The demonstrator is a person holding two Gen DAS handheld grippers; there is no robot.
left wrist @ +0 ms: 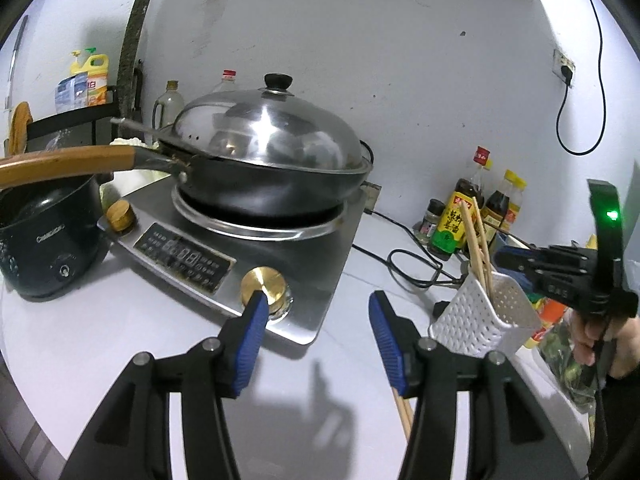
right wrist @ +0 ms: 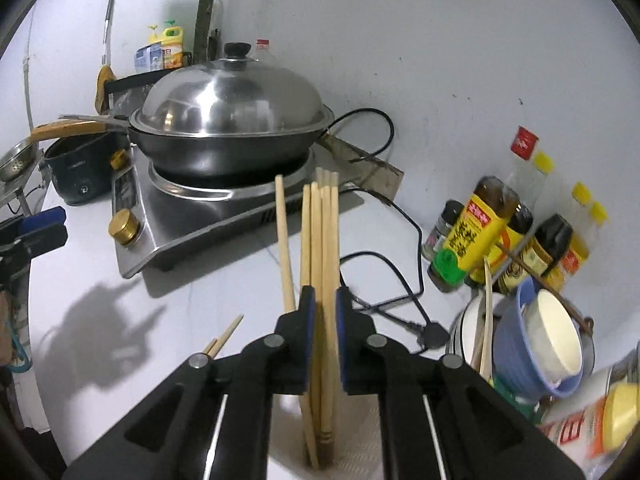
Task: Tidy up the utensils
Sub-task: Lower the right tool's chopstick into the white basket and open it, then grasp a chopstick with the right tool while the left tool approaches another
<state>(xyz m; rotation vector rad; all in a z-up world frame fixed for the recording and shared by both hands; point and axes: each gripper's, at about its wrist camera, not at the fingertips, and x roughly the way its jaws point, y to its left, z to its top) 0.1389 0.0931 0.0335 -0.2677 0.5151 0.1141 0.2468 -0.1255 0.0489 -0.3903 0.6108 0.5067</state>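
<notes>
Pale wooden chopsticks (right wrist: pixel 322 248) stand bunched upright in a white perforated holder (left wrist: pixel 480 312) on the counter (left wrist: pixel 100 344) (two more lie loose). The right gripper (right wrist: pixel 322 304) brackets them, nearly closed; the left gripper (left wrist: pixel 316 308) hangs half-open, empty.

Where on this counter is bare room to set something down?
The white counter lies bare in front of the induction cooker, apart from two stray chopsticks. The strip between cooker and sauce bottles carries a black power cord. The right side is crowded with bottles, stacked bowls and the white utensil holder.
</notes>
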